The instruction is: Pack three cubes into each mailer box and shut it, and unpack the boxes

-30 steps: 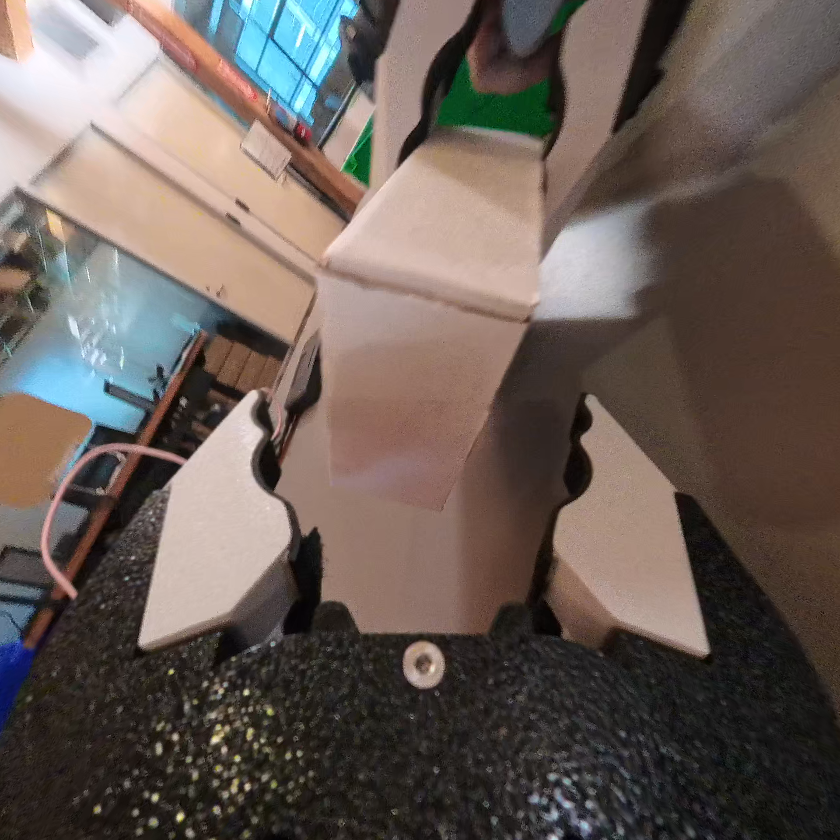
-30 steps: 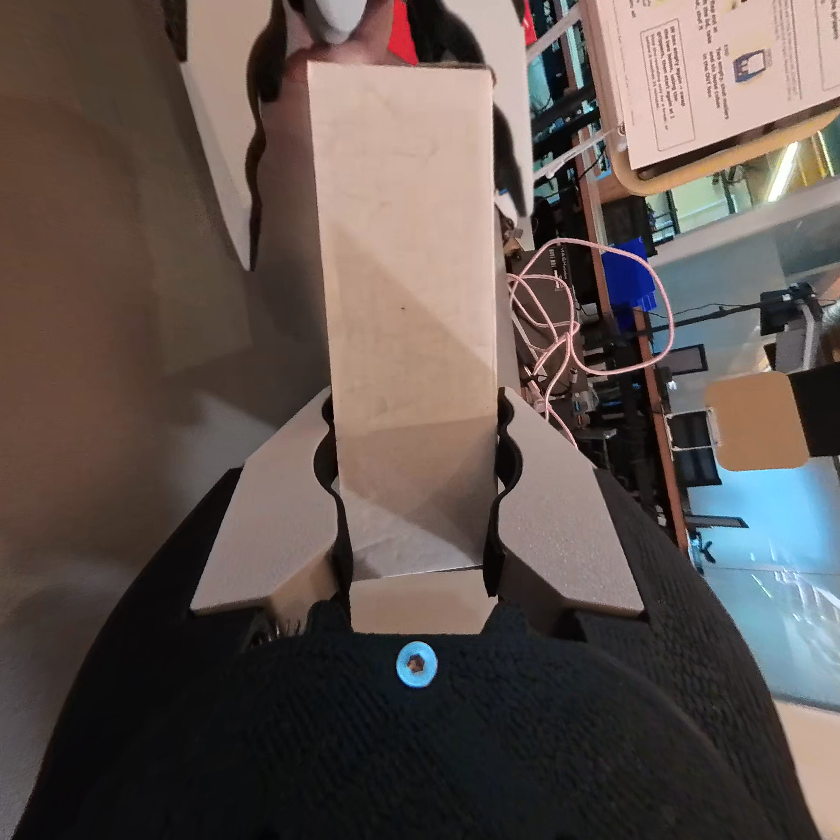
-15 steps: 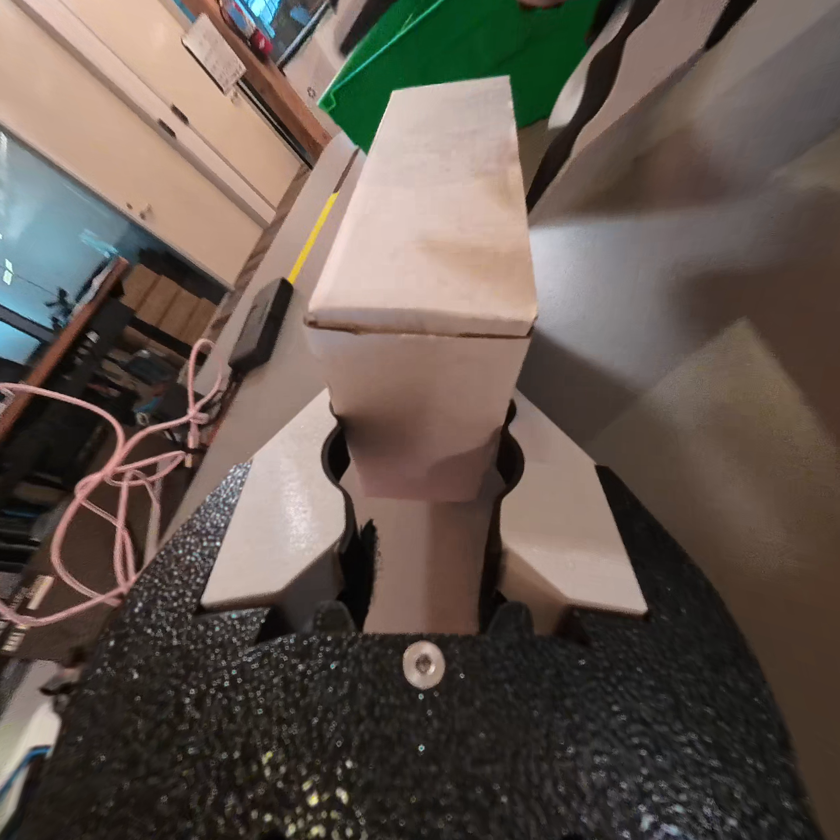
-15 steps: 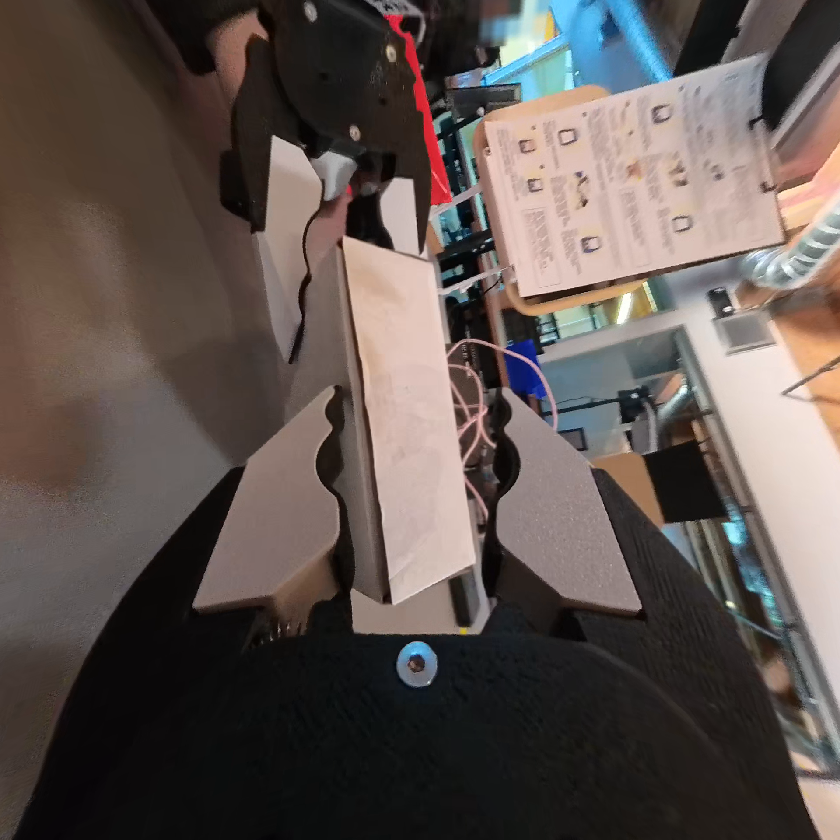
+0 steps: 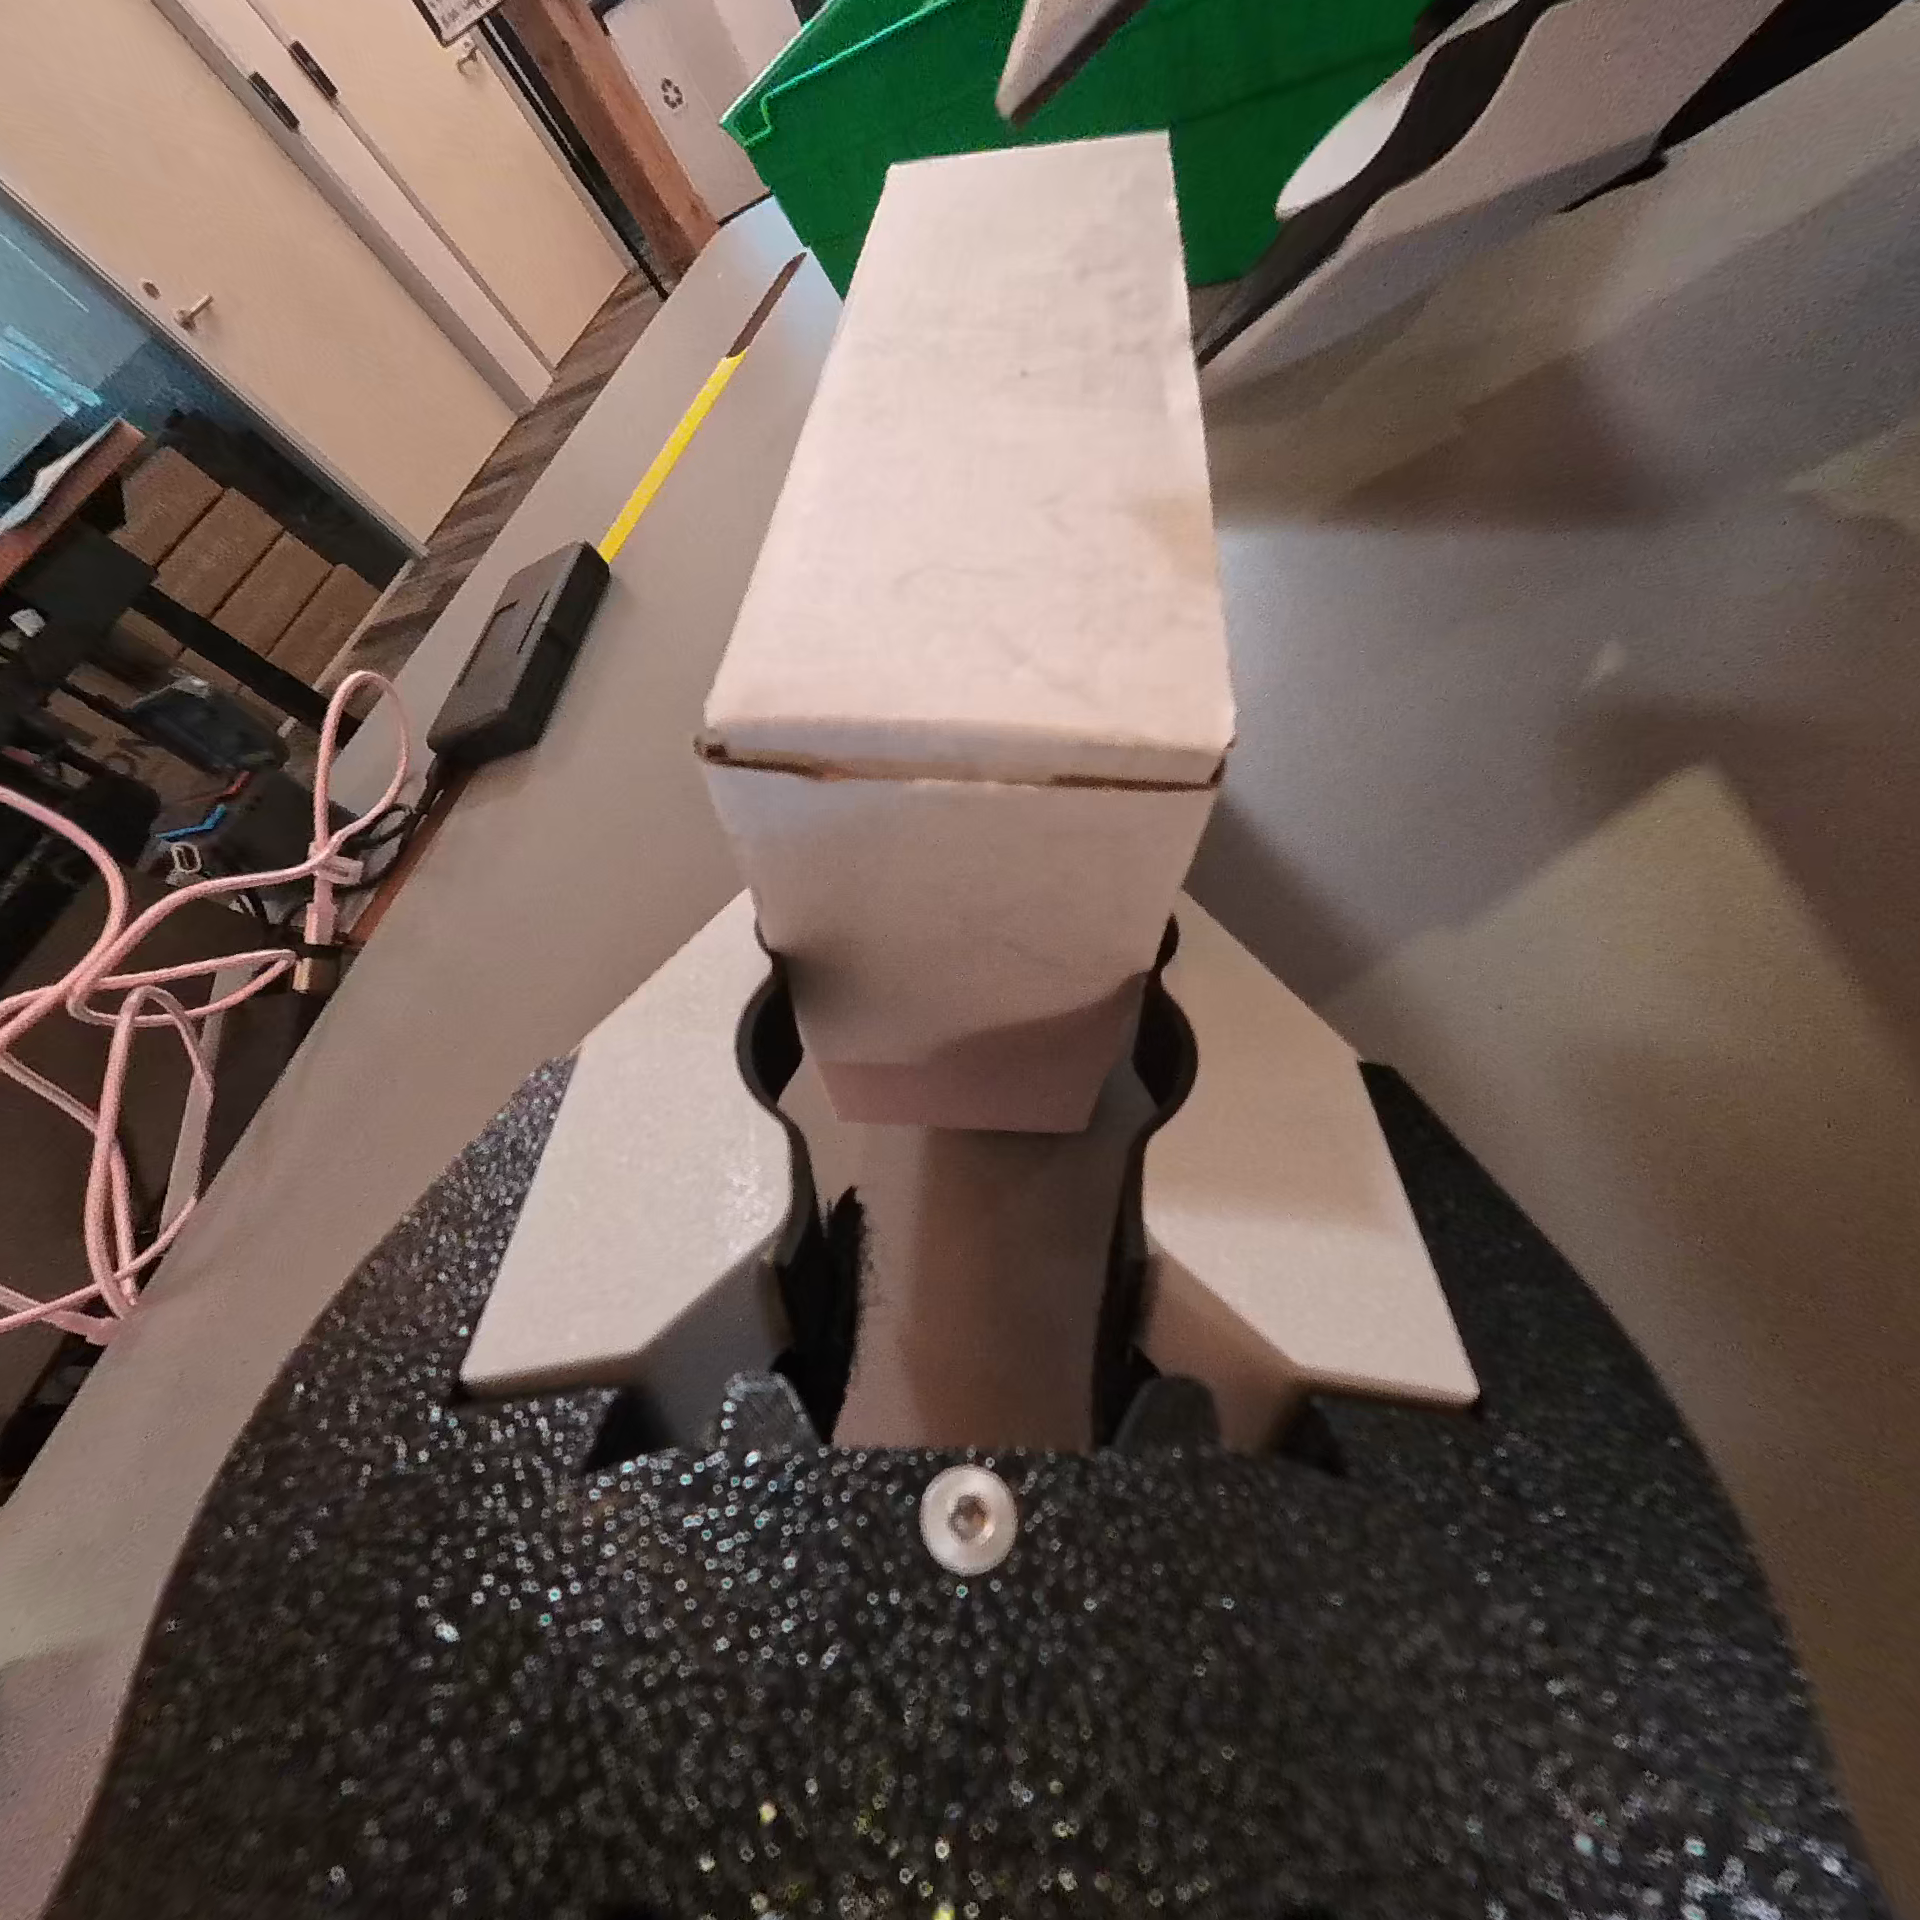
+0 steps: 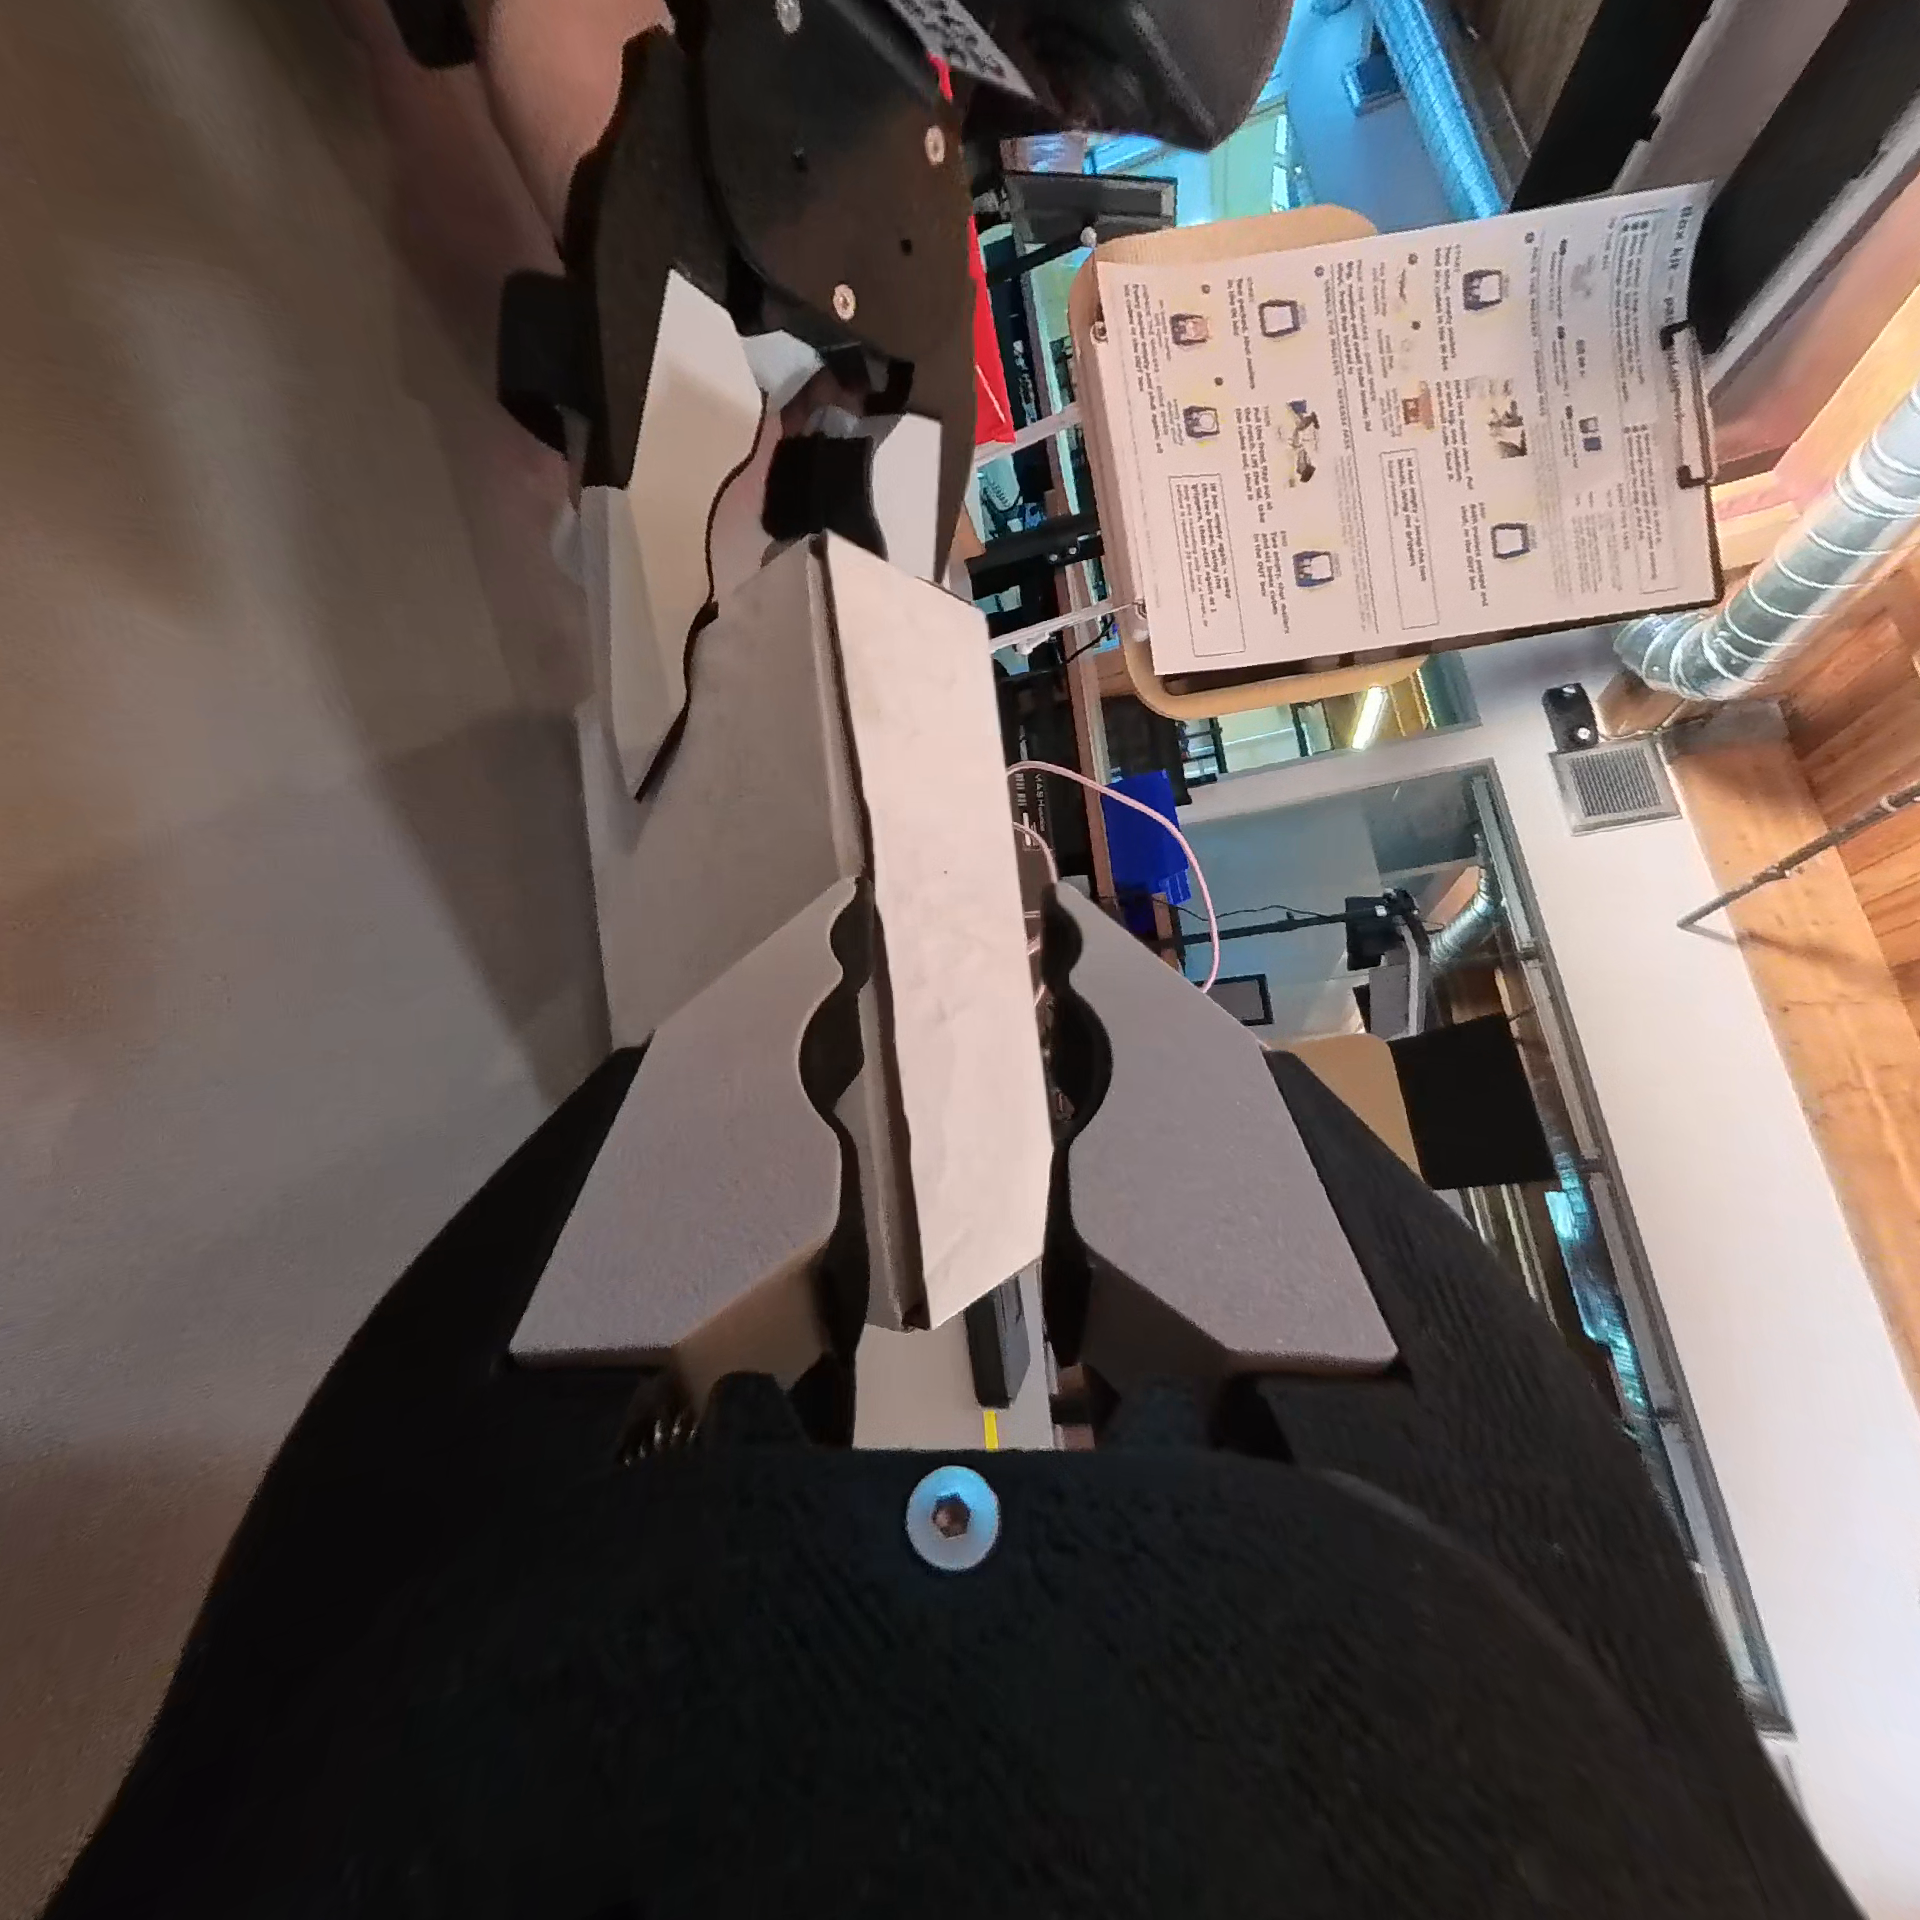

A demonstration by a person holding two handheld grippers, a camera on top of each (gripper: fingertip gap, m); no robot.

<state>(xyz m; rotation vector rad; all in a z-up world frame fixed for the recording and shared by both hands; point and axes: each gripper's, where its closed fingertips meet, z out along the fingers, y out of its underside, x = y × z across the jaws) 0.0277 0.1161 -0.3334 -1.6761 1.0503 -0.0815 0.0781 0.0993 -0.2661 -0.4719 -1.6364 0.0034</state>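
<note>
A white mailer box (image 5: pixel 997 468), lid shut, is held lengthwise above the grey table (image 5: pixel 1558 623). My left gripper (image 5: pixel 966 935) is shut on its near end, one finger on each side. In the right wrist view the box (image 6: pixel 935 831) runs edge-up through my right gripper (image 6: pixel 951 904). Those jaws stand narrowly apart and I see no grip on the box. The left gripper (image 6: pixel 758 582) holds the far end there. The right gripper (image 5: pixel 1216 114) shows past the box's far end in the left wrist view. No cubes are in view.
A green bin (image 5: pixel 935 94) stands at the far end of the table. A black device (image 5: pixel 520 644) with a pink cable (image 5: pixel 135 987) lies near the left table edge, by a yellow strip (image 5: pixel 665 468). A clipboard with a printed sheet (image 6: pixel 1403 416) stands beyond.
My left gripper closed on the box and levelled it over the table. My right gripper let go of the box, which turned edge-up between its fingers, and its jaws narrowed.
</note>
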